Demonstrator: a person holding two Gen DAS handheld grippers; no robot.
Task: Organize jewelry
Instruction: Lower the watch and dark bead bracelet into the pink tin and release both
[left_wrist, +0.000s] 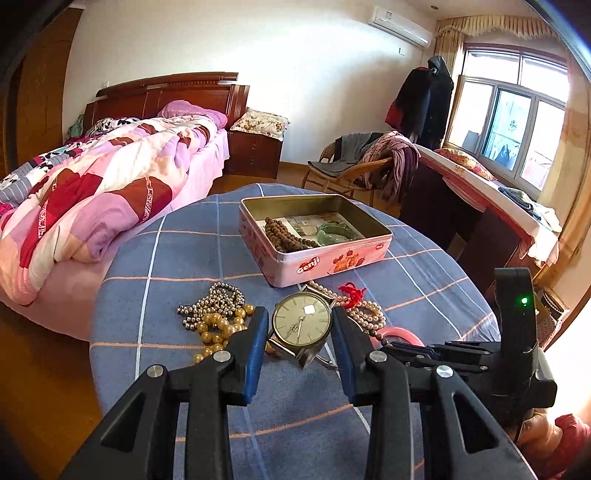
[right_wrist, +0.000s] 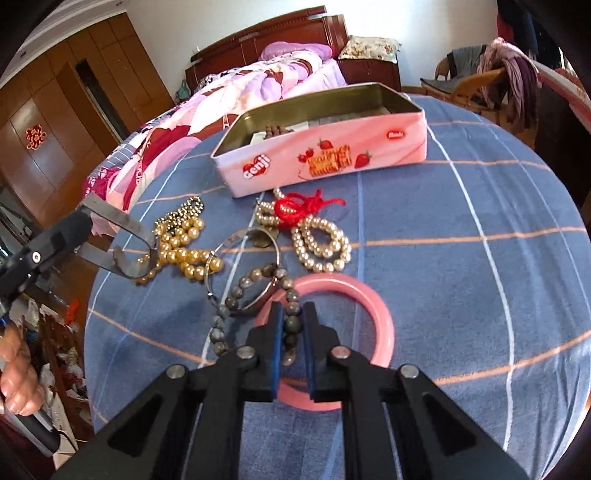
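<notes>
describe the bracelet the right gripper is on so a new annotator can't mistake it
On the blue checked tablecloth, look in front of the pink tin to the pink bangle. Draped over its near-left rim is the grey stone-bead bracelet, in the right gripper. Its beads are dark and mottled, unlike the pearl strands.

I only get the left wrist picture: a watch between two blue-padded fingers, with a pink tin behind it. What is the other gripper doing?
Observer: The right gripper is pinched shut on a grey bead bracelet.
Operator: I see a sliver of something pink on my right. What is that?
Observer: A pink bangle, a full ring lying flat on the blue cloth. The right gripper is directly over it.
Operator: Are the beads clear of it?
Observer: No, some of the grey beads lie across the bangle's far rim.
</notes>
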